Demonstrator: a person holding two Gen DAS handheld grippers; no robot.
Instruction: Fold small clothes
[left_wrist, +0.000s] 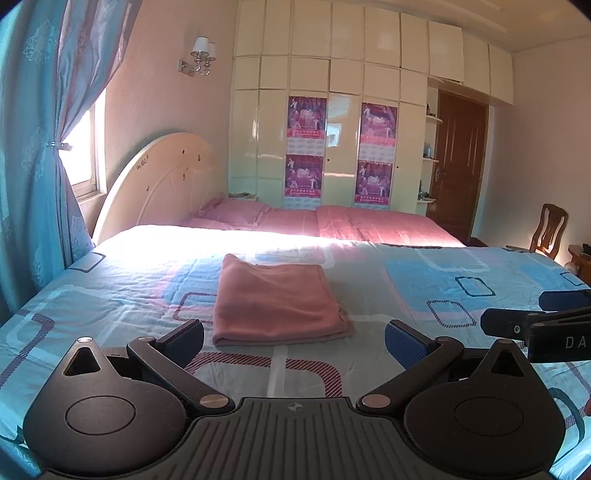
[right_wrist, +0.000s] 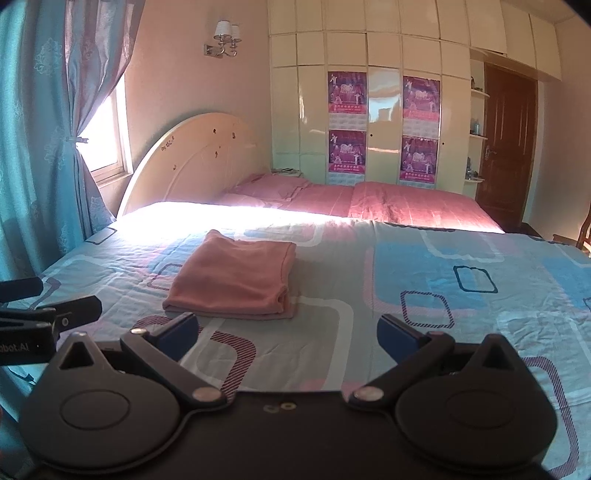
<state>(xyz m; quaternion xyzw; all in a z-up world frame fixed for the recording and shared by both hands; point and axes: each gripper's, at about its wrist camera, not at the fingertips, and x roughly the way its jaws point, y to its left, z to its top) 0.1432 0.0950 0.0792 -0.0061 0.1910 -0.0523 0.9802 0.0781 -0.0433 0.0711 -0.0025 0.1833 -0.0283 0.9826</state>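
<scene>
Pink cloth (left_wrist: 277, 301) lies folded flat on bed (left_wrist: 424, 295), just ahead of both grippers. Left gripper (left_wrist: 293, 339) and right gripper (right_wrist: 288, 334): jaws wide apart, holding nothing. We judge fold finished; we should only press edges square and keep the jaws from snagging layers.

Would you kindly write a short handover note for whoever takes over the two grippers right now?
Left gripper: jaws open, empty, apart from the garment.
Right gripper: jaws open, empty, also clear of it.
Pink garment: lies folded in a neat rectangle on the patterned bedsheet, just ahead of both grippers.
Done: this piece looks fully folded.
Left: no other unfolded clothes are in view; check outside the frame before continuing.
</scene>
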